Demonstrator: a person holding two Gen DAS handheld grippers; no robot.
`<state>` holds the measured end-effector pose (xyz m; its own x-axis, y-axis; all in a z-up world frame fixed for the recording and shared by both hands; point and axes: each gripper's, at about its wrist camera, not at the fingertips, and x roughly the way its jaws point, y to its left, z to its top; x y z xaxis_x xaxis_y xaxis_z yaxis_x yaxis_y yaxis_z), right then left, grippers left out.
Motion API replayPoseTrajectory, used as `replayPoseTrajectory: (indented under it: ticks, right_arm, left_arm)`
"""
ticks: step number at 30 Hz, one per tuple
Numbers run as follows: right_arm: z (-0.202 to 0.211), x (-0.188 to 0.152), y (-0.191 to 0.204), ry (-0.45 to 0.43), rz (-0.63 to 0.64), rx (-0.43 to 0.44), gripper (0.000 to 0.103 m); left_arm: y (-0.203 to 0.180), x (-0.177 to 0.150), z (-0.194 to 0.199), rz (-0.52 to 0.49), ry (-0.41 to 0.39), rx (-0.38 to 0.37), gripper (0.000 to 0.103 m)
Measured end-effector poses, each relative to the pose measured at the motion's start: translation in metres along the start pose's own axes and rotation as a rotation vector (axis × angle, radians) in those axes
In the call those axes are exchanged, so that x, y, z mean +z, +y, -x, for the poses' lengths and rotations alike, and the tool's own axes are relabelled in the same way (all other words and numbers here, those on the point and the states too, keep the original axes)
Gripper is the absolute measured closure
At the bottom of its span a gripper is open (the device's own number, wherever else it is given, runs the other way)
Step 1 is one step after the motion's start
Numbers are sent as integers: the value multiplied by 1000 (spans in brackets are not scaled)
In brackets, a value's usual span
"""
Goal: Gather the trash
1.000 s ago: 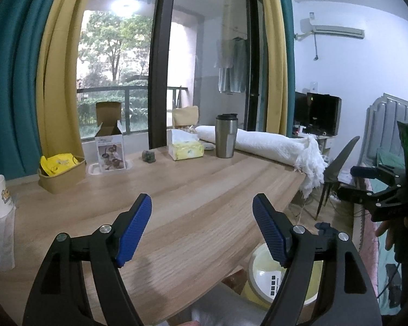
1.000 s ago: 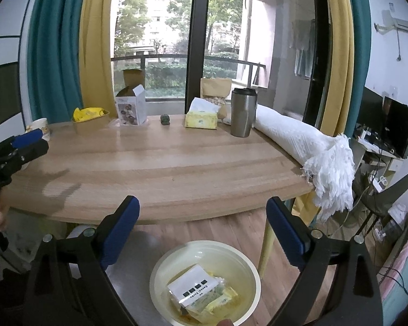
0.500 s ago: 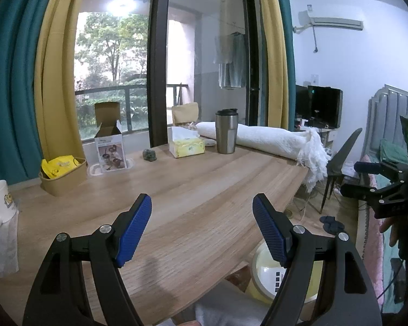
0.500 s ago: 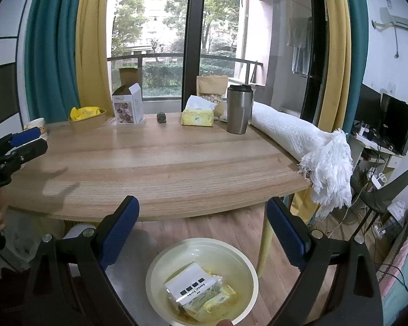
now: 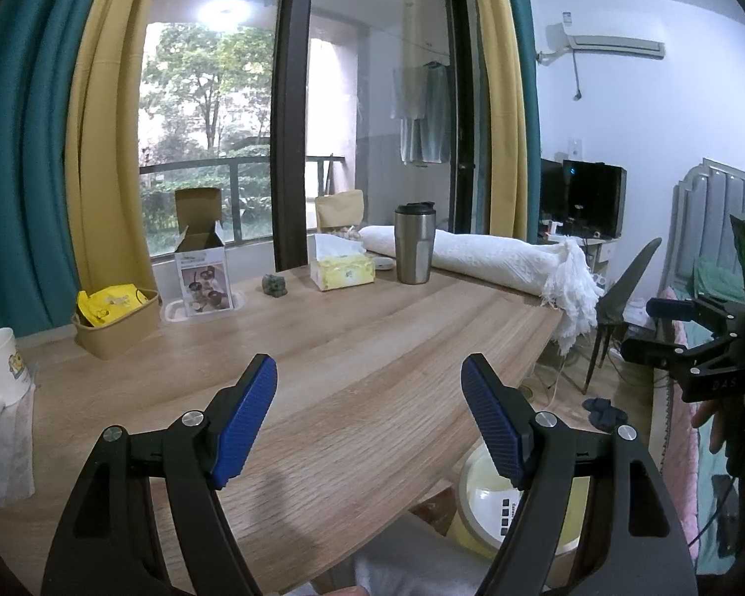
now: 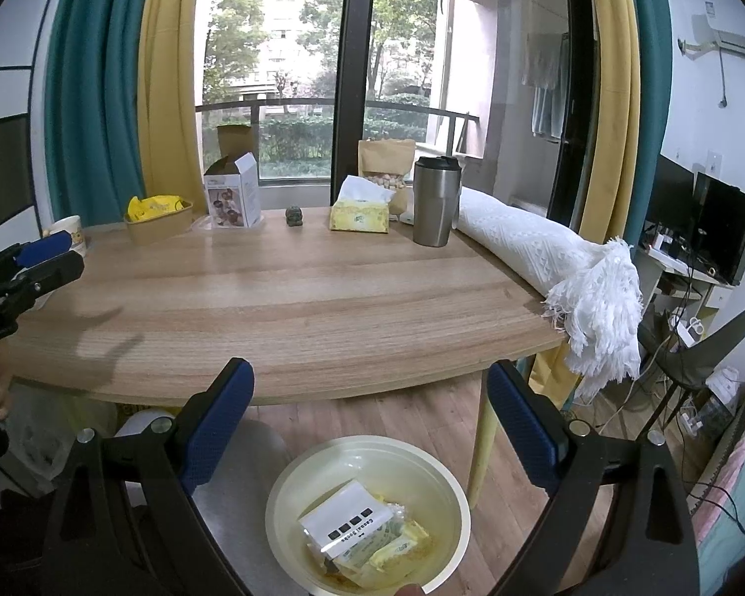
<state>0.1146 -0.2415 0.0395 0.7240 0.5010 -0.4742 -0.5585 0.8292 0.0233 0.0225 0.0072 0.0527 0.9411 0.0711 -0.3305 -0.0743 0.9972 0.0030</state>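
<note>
A pale yellow trash bin [image 6: 452, 511] stands on the floor below the table's near edge, holding a white packet with black squares [image 6: 345, 521] and yellow wrappers [image 6: 397, 549]. My right gripper [image 6: 370, 422] is open and empty above the bin. My left gripper [image 5: 370, 419] is open and empty over the wooden table [image 5: 372, 337]; the bin also shows in the left wrist view [image 5: 477, 496] under the table edge. Each gripper shows in the other's view: the left [image 6: 30, 263], the right [image 5: 670, 328].
At the table's far side stand a brown tray with a yellow bag [image 6: 156, 216], an open small box [image 6: 231, 196], a tissue box [image 6: 360, 213], a steel tumbler [image 6: 434, 201], a mug [image 5: 0, 367] and a rolled white blanket [image 6: 546, 258]. A chair [image 6: 710, 347] stands at right.
Both grippers have risen and drawn back slightly, so the table looks a little lower and farther. Both stay open and empty.
</note>
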Motion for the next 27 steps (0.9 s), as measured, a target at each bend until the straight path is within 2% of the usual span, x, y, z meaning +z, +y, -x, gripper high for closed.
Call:
replayPoseTrajectory:
  ticks: [27]
  right_arm:
    - [0, 1, 0, 7, 22, 5, 8]
  left_arm:
    - [-6, 3, 3, -5, -5, -3, 23]
